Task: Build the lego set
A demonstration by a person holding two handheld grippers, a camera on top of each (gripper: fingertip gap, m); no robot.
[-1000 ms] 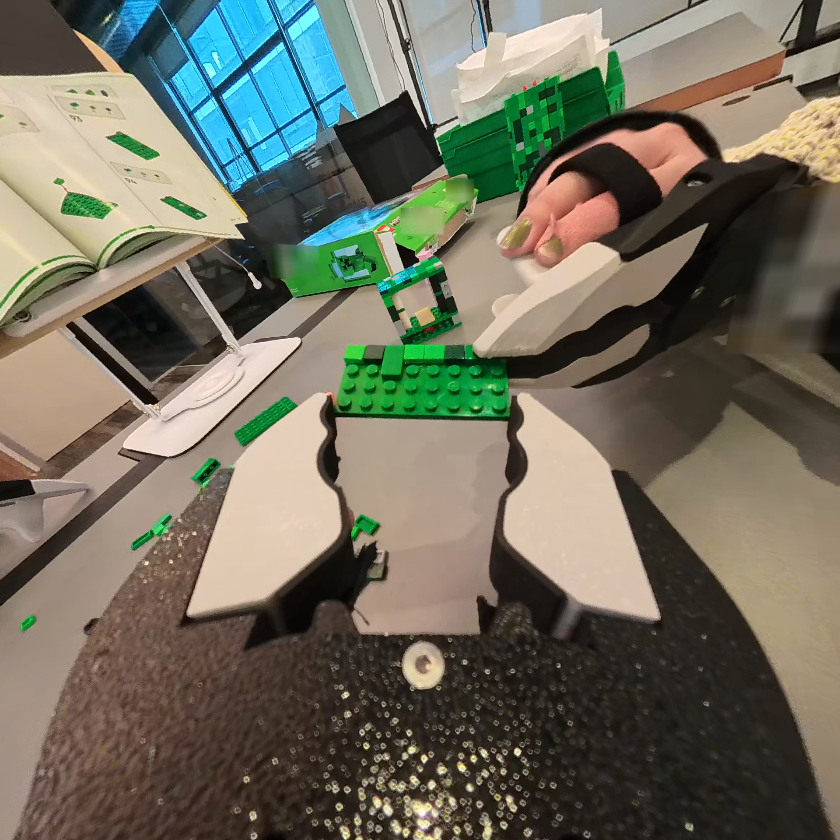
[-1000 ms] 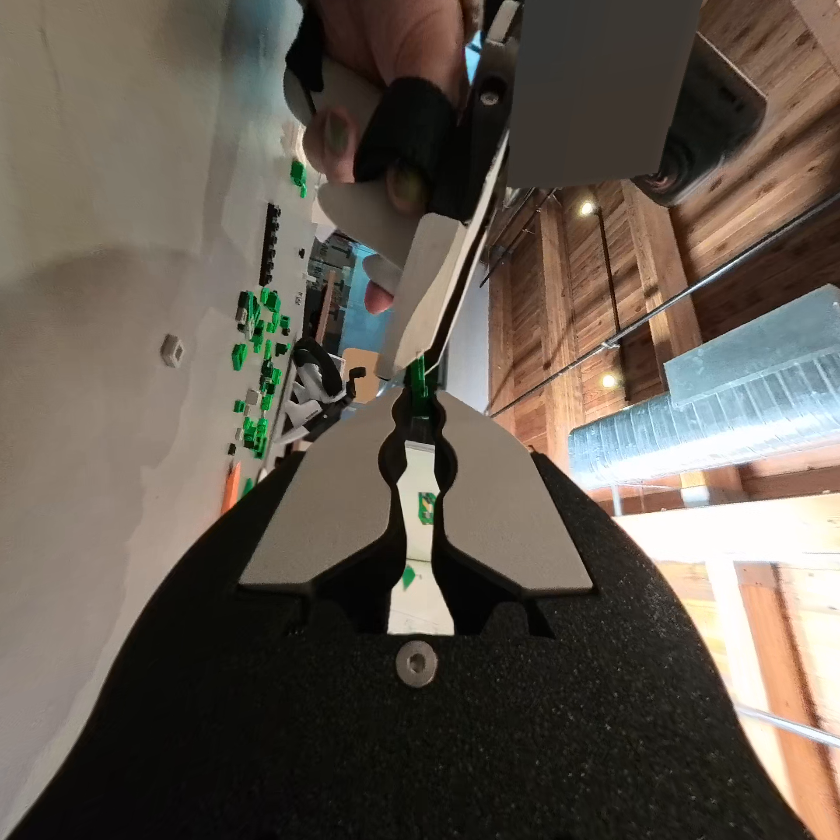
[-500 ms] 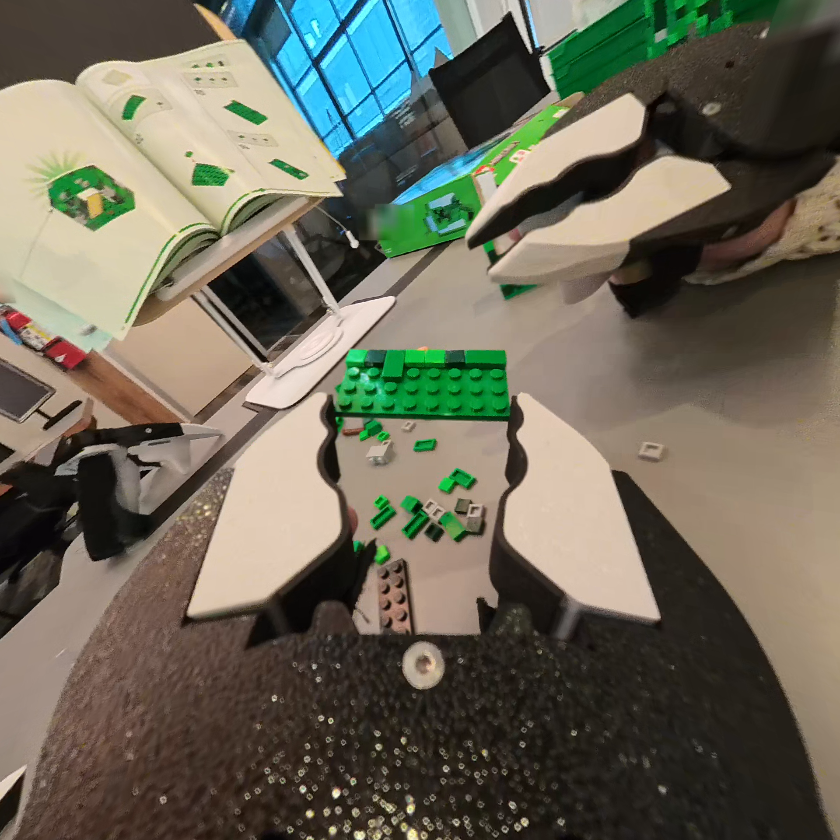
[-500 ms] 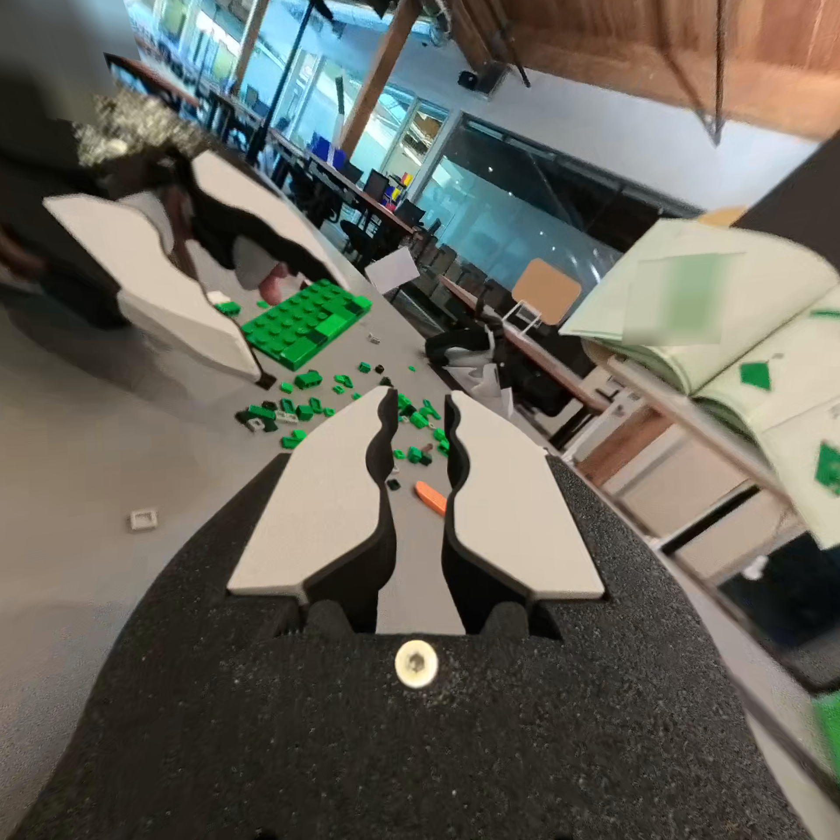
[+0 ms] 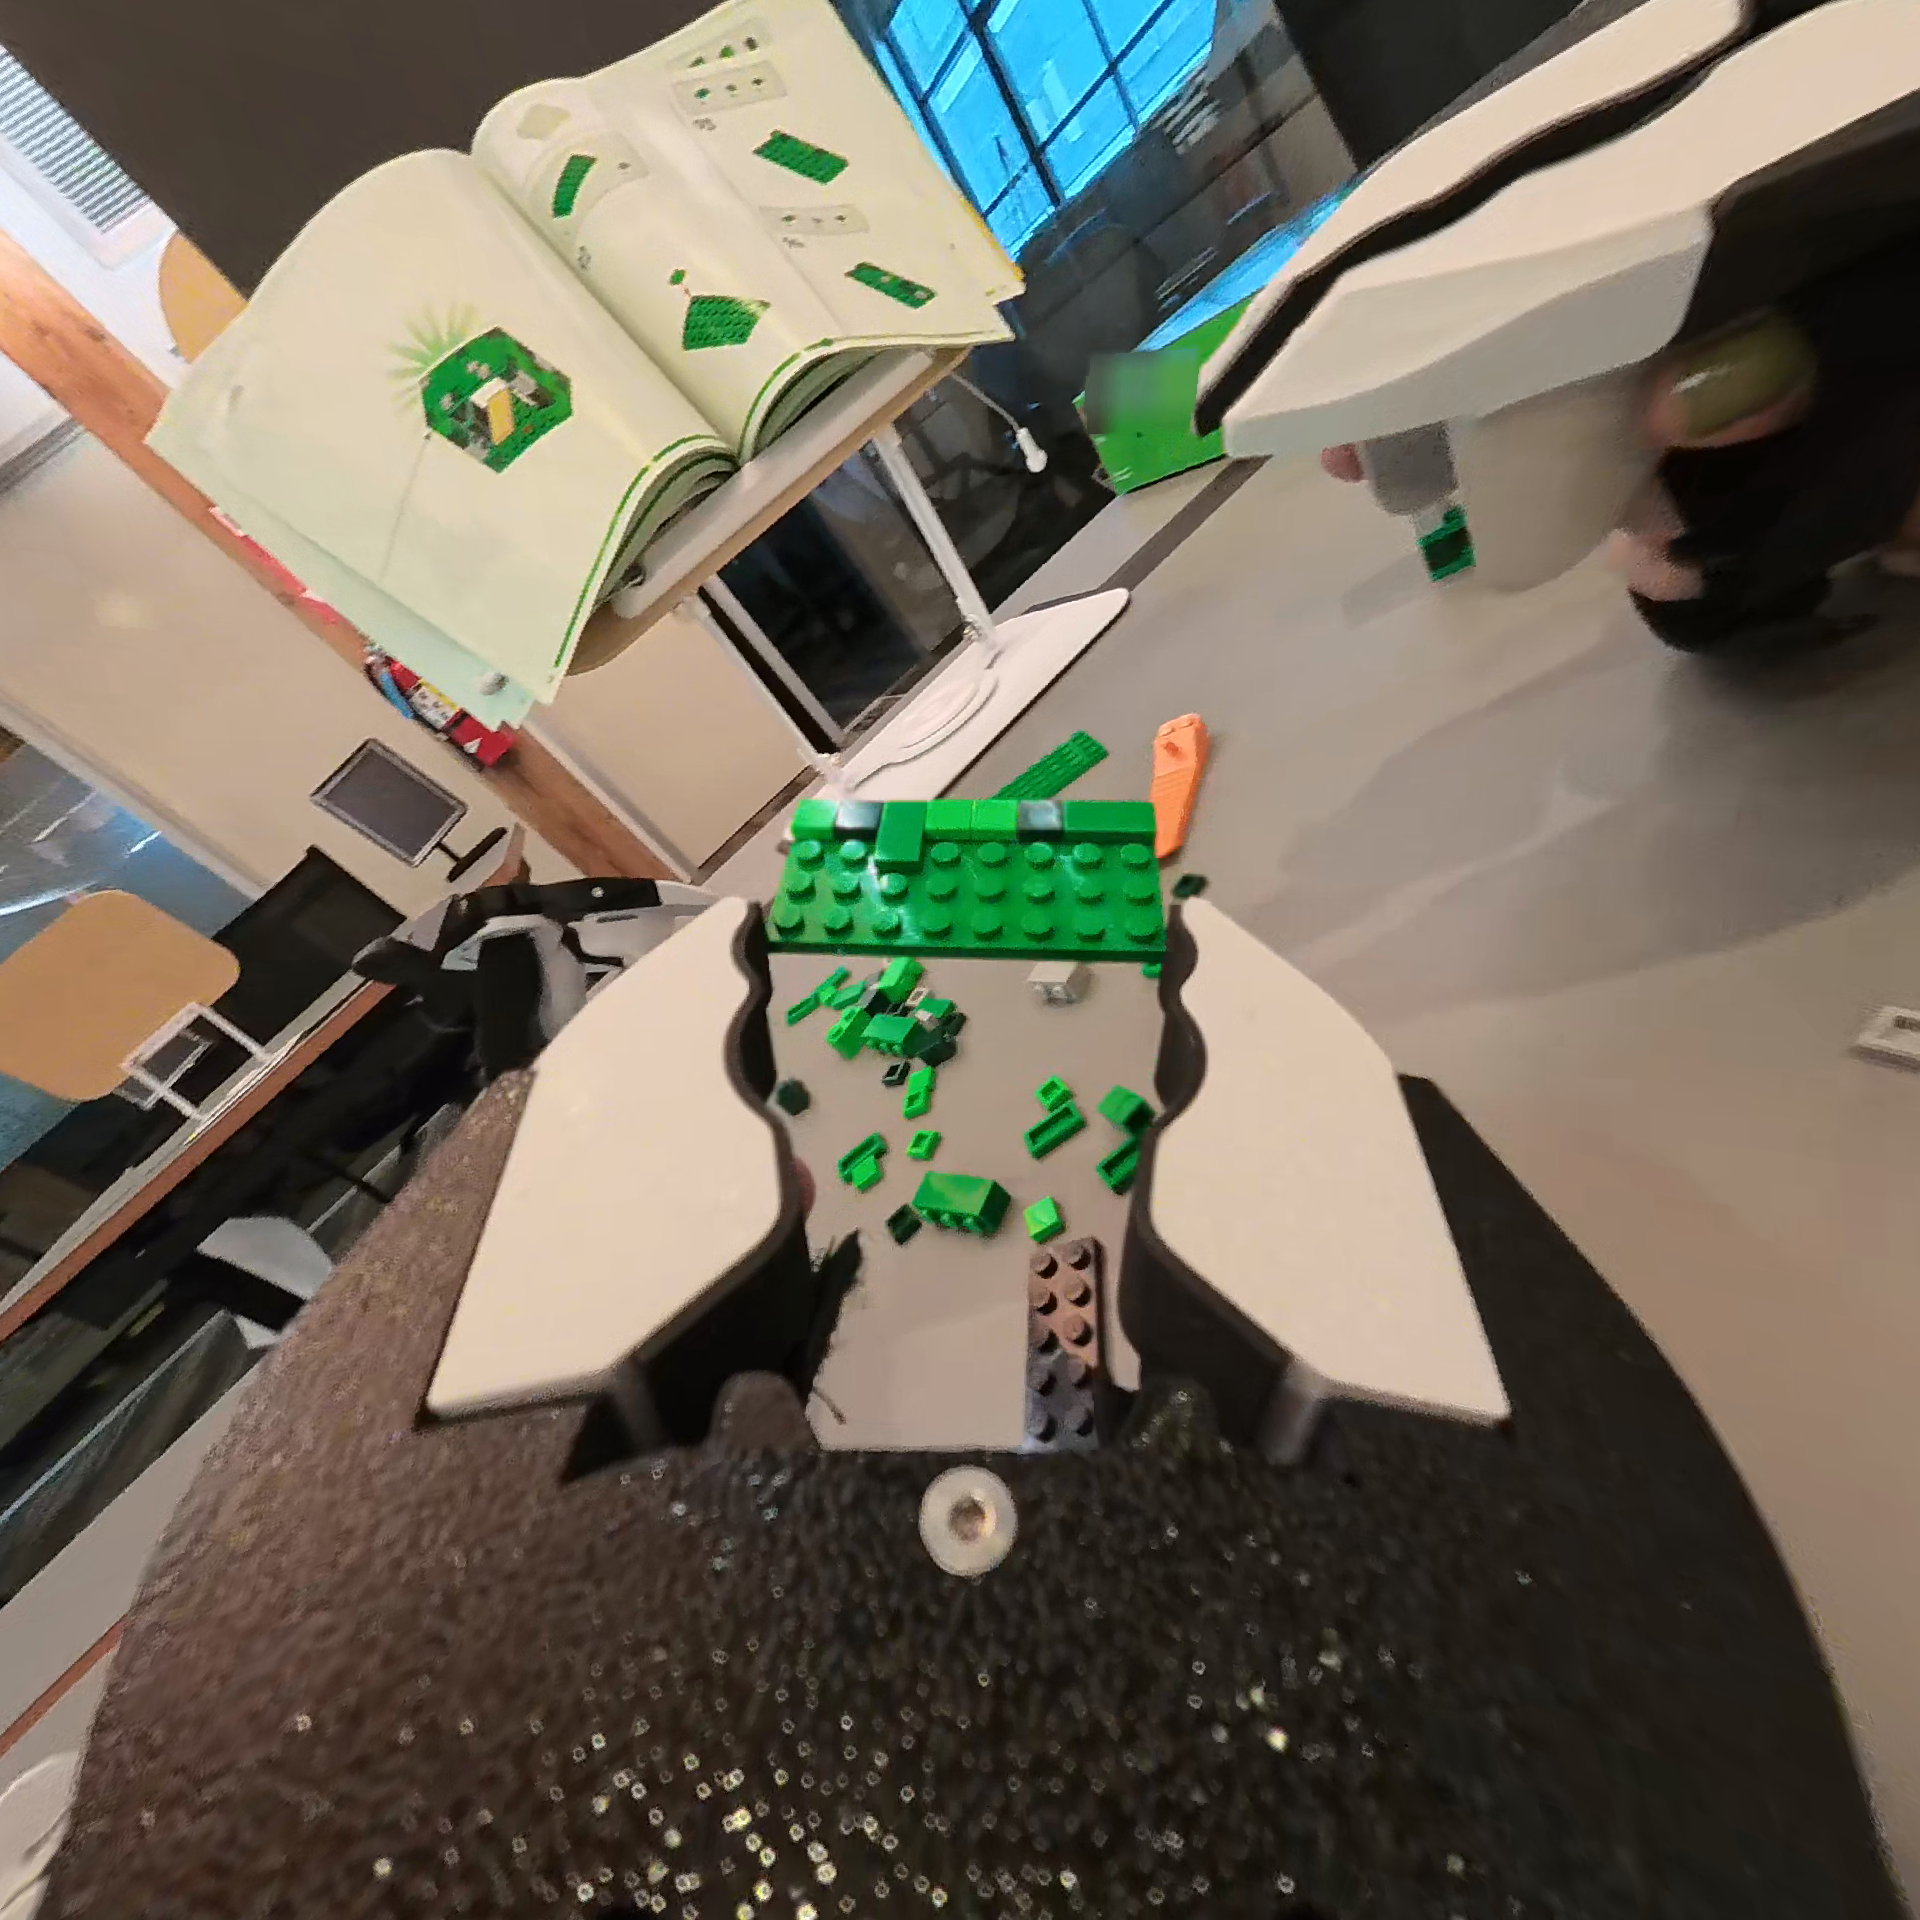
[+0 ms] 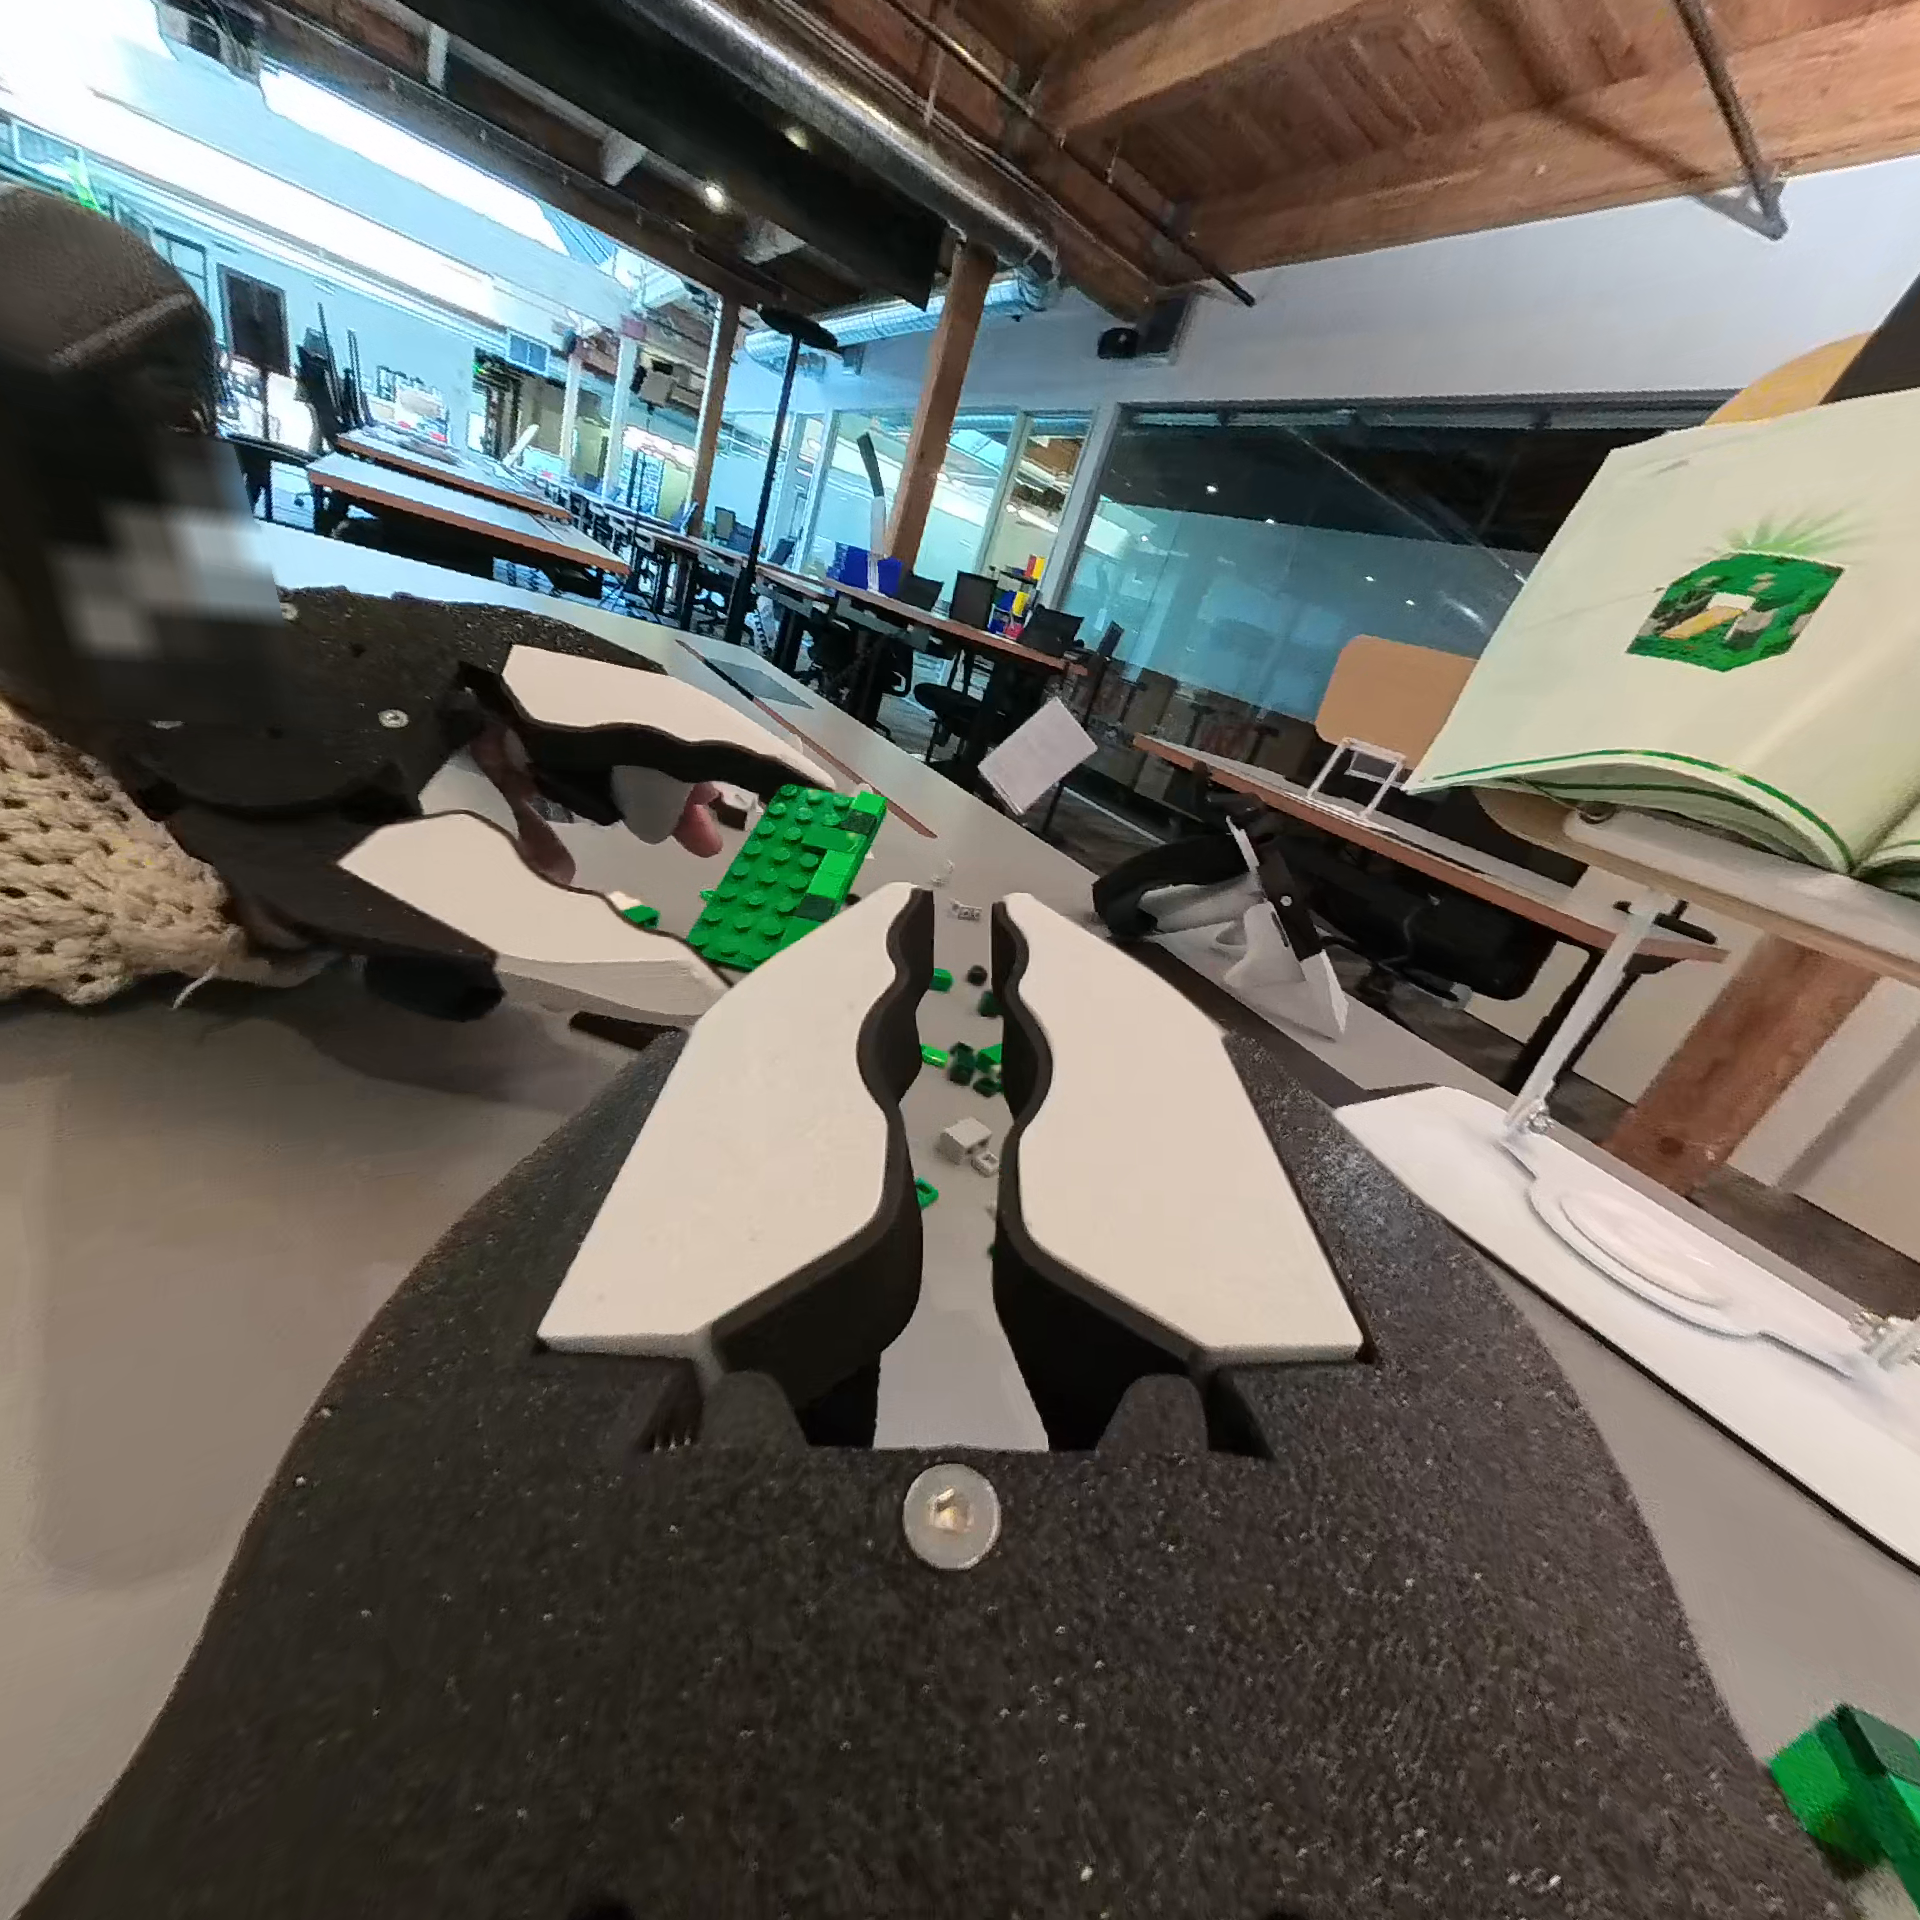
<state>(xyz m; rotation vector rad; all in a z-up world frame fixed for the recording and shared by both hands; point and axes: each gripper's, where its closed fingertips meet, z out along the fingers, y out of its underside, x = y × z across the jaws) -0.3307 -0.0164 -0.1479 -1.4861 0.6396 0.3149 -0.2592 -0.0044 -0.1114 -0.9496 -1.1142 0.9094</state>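
Pinching the green plate (image 5: 966,896) as before with left tongs (image 5: 966,920); right tongs (image 6: 954,902), nearly pressed together and empty, now lower over loose bricks (image 5: 940,1117) on worktop (image 5: 1558,935).

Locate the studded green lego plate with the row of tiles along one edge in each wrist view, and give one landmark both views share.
Left wrist view: the studded green lego plate sits at centre, clamped between the left gripper fingertips.
Right wrist view: the same plate lies left of centre, just beyond the right gripper, held by the other gripper.
Shared landmark: the open instruction booklet on its stand.
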